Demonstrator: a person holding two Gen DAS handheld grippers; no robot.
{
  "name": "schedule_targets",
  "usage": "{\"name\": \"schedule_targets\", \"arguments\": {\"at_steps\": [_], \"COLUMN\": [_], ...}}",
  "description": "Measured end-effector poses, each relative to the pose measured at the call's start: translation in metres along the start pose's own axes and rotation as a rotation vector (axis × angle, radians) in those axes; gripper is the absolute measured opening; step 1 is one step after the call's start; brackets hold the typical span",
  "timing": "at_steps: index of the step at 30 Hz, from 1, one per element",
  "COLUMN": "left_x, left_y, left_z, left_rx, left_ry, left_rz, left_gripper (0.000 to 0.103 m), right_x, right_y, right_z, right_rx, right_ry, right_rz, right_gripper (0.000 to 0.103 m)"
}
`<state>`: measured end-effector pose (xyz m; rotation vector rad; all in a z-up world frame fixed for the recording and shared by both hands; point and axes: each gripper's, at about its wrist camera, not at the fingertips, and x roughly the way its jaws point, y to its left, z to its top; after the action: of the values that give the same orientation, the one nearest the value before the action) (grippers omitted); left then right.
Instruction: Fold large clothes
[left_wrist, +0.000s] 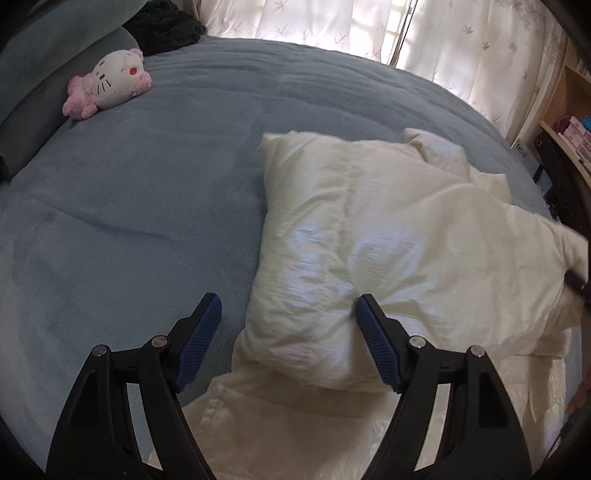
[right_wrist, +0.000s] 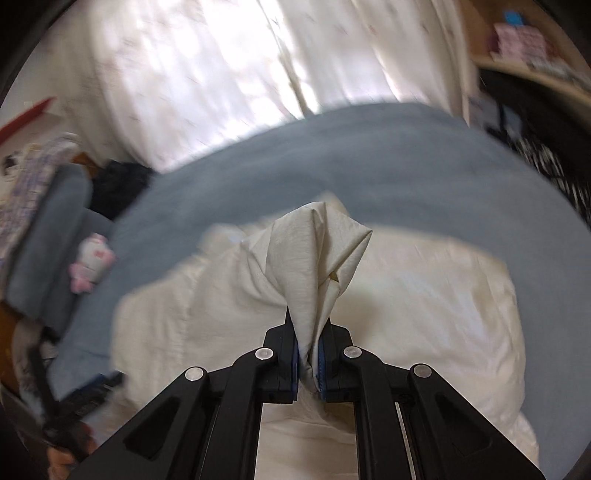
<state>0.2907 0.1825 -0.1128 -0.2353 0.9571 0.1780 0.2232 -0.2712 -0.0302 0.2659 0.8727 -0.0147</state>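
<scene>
Blue bed (right_wrist: 406, 162): cream garment (right_wrist: 317, 258) in right gripper (right_wrist: 308, 354)

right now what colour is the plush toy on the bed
White with pink trim; the plush toy shows best in the left wrist view.

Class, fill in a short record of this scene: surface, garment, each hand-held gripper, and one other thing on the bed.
surface: bed with a blue blanket
garment: cream garment, partly folded over itself
left hand-held gripper: open, above the garment's edge, holding nothing
right hand-held gripper: shut on a bunched-up part of the garment
other thing: pink and white plush toy, lying apart from the garment
</scene>
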Motion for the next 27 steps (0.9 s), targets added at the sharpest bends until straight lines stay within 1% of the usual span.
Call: {"name": "schedule_targets", "arguments": {"at_steps": [2, 4, 8, 10, 11, 13, 14, 15, 17, 18, 20, 23, 25, 27], "left_x": [0.01, 0.018, 0.037, 0.042, 0.042, 0.038, 0.034, 0.03, 0.016, 0.008, -0.009, -0.033, -0.045, -0.05], "left_y": [-0.001, 0.0, 0.004, 0.004, 0.004, 0.002, 0.0, -0.001, -0.003, -0.004, -0.009, -0.025, -0.037, -0.053], "left_z": [-0.001, -0.003, -0.002, -0.003, -0.003, -0.002, -0.001, 0.0, 0.003, 0.005, 0.009, 0.015, 0.02, 0.027], "left_rx": [0.0, 0.0, 0.0, 0.003, 0.009, 0.03, 0.041, 0.05, 0.062, 0.064, 0.077, 0.118, 0.136, 0.154], "left_ry": [0.006, 0.009, 0.02, 0.025, 0.024, 0.016, 0.011, 0.004, -0.021, -0.035, -0.074, -0.12, -0.139, -0.139], "left_rz": [-0.004, -0.001, -0.007, -0.004, 0.001, 0.024, 0.035, 0.043, 0.037, 0.034, 0.031, 0.033, 0.03, 0.008], "left_gripper": [0.073, 0.073, 0.074, 0.074, 0.074, 0.073, 0.073, 0.073, 0.073, 0.073, 0.073, 0.073, 0.073, 0.073], "right_x": [0.025, 0.046, 0.063, 0.07, 0.073, 0.074, 0.069, 0.056, 0.036, 0.022, 0.001, -0.02, -0.028, -0.031], "right_y": [-0.018, -0.032, -0.036, -0.036, -0.025, -0.024, -0.022, -0.021, -0.022, -0.023, -0.021, -0.008, 0.002, 0.019], "right_z": [-0.011, -0.018, -0.022, -0.027, -0.028, -0.027, -0.027, -0.025, -0.021, -0.019, -0.014, -0.005, 0.0, 0.005], "right_rx": [0.026, 0.058, 0.052, 0.053, 0.054, 0.048, 0.049, 0.055, 0.069, 0.071, 0.061, 0.033, 0.019, 0.006], "right_ry": [0.032, 0.047, 0.043, 0.056, 0.062, 0.074, 0.079, 0.086, 0.073, 0.052, 0.015, -0.022, -0.038, -0.041], "right_rz": [-0.027, -0.024, -0.04, -0.05, -0.051, -0.063, -0.069, -0.082, -0.077, -0.067, -0.059, -0.035, -0.016, 0.024], "right_gripper": [0.007, 0.008, 0.008, 0.012, 0.016, 0.022, 0.03, 0.04, 0.05, 0.052, 0.053, 0.053, 0.053, 0.053]}}
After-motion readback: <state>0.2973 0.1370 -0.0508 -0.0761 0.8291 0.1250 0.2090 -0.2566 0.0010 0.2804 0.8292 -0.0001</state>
